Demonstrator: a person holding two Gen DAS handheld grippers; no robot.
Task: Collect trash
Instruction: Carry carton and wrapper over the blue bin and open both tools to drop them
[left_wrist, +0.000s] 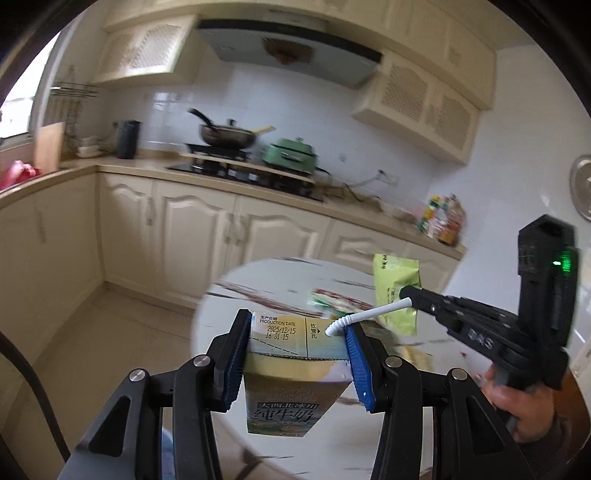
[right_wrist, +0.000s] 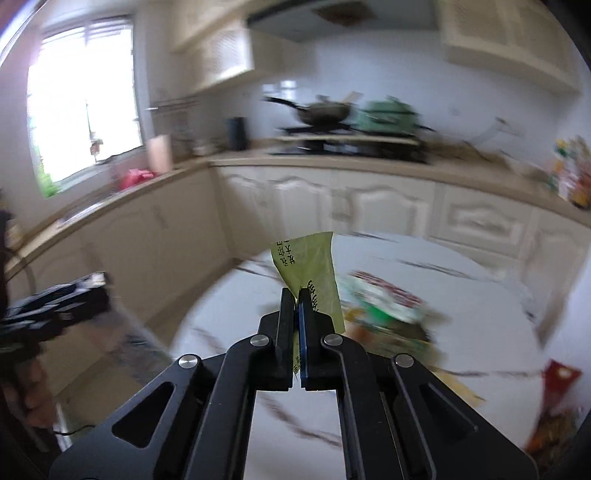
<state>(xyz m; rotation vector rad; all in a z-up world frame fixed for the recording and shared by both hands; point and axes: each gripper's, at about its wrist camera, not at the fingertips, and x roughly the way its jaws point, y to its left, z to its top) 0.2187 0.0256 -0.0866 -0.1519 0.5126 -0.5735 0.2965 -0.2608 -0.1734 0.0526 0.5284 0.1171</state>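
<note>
My left gripper (left_wrist: 297, 334) is shut on a milk carton (left_wrist: 291, 373) with a white bent straw (left_wrist: 364, 314), held above the round marble table (left_wrist: 258, 280). My right gripper (right_wrist: 294, 295) is shut on a yellow-green snack wrapper (right_wrist: 310, 273) and holds it up above the table (right_wrist: 461, 295). The same wrapper (left_wrist: 397, 291) and the right gripper (left_wrist: 404, 293) show at the right of the left wrist view. More wrappers lie on the table: a red, white and green one (right_wrist: 384, 299) (left_wrist: 336, 301) and a red one (right_wrist: 557, 380) at the right edge.
Cream kitchen cabinets (left_wrist: 199, 221) and a counter with a stove, a wok (left_wrist: 227, 134) and a green pot (left_wrist: 290, 155) run behind the table. Bottles (left_wrist: 441, 218) stand at the counter's right end. A window (right_wrist: 81, 99) is at the left. The tiled floor (left_wrist: 122, 332) lies left of the table.
</note>
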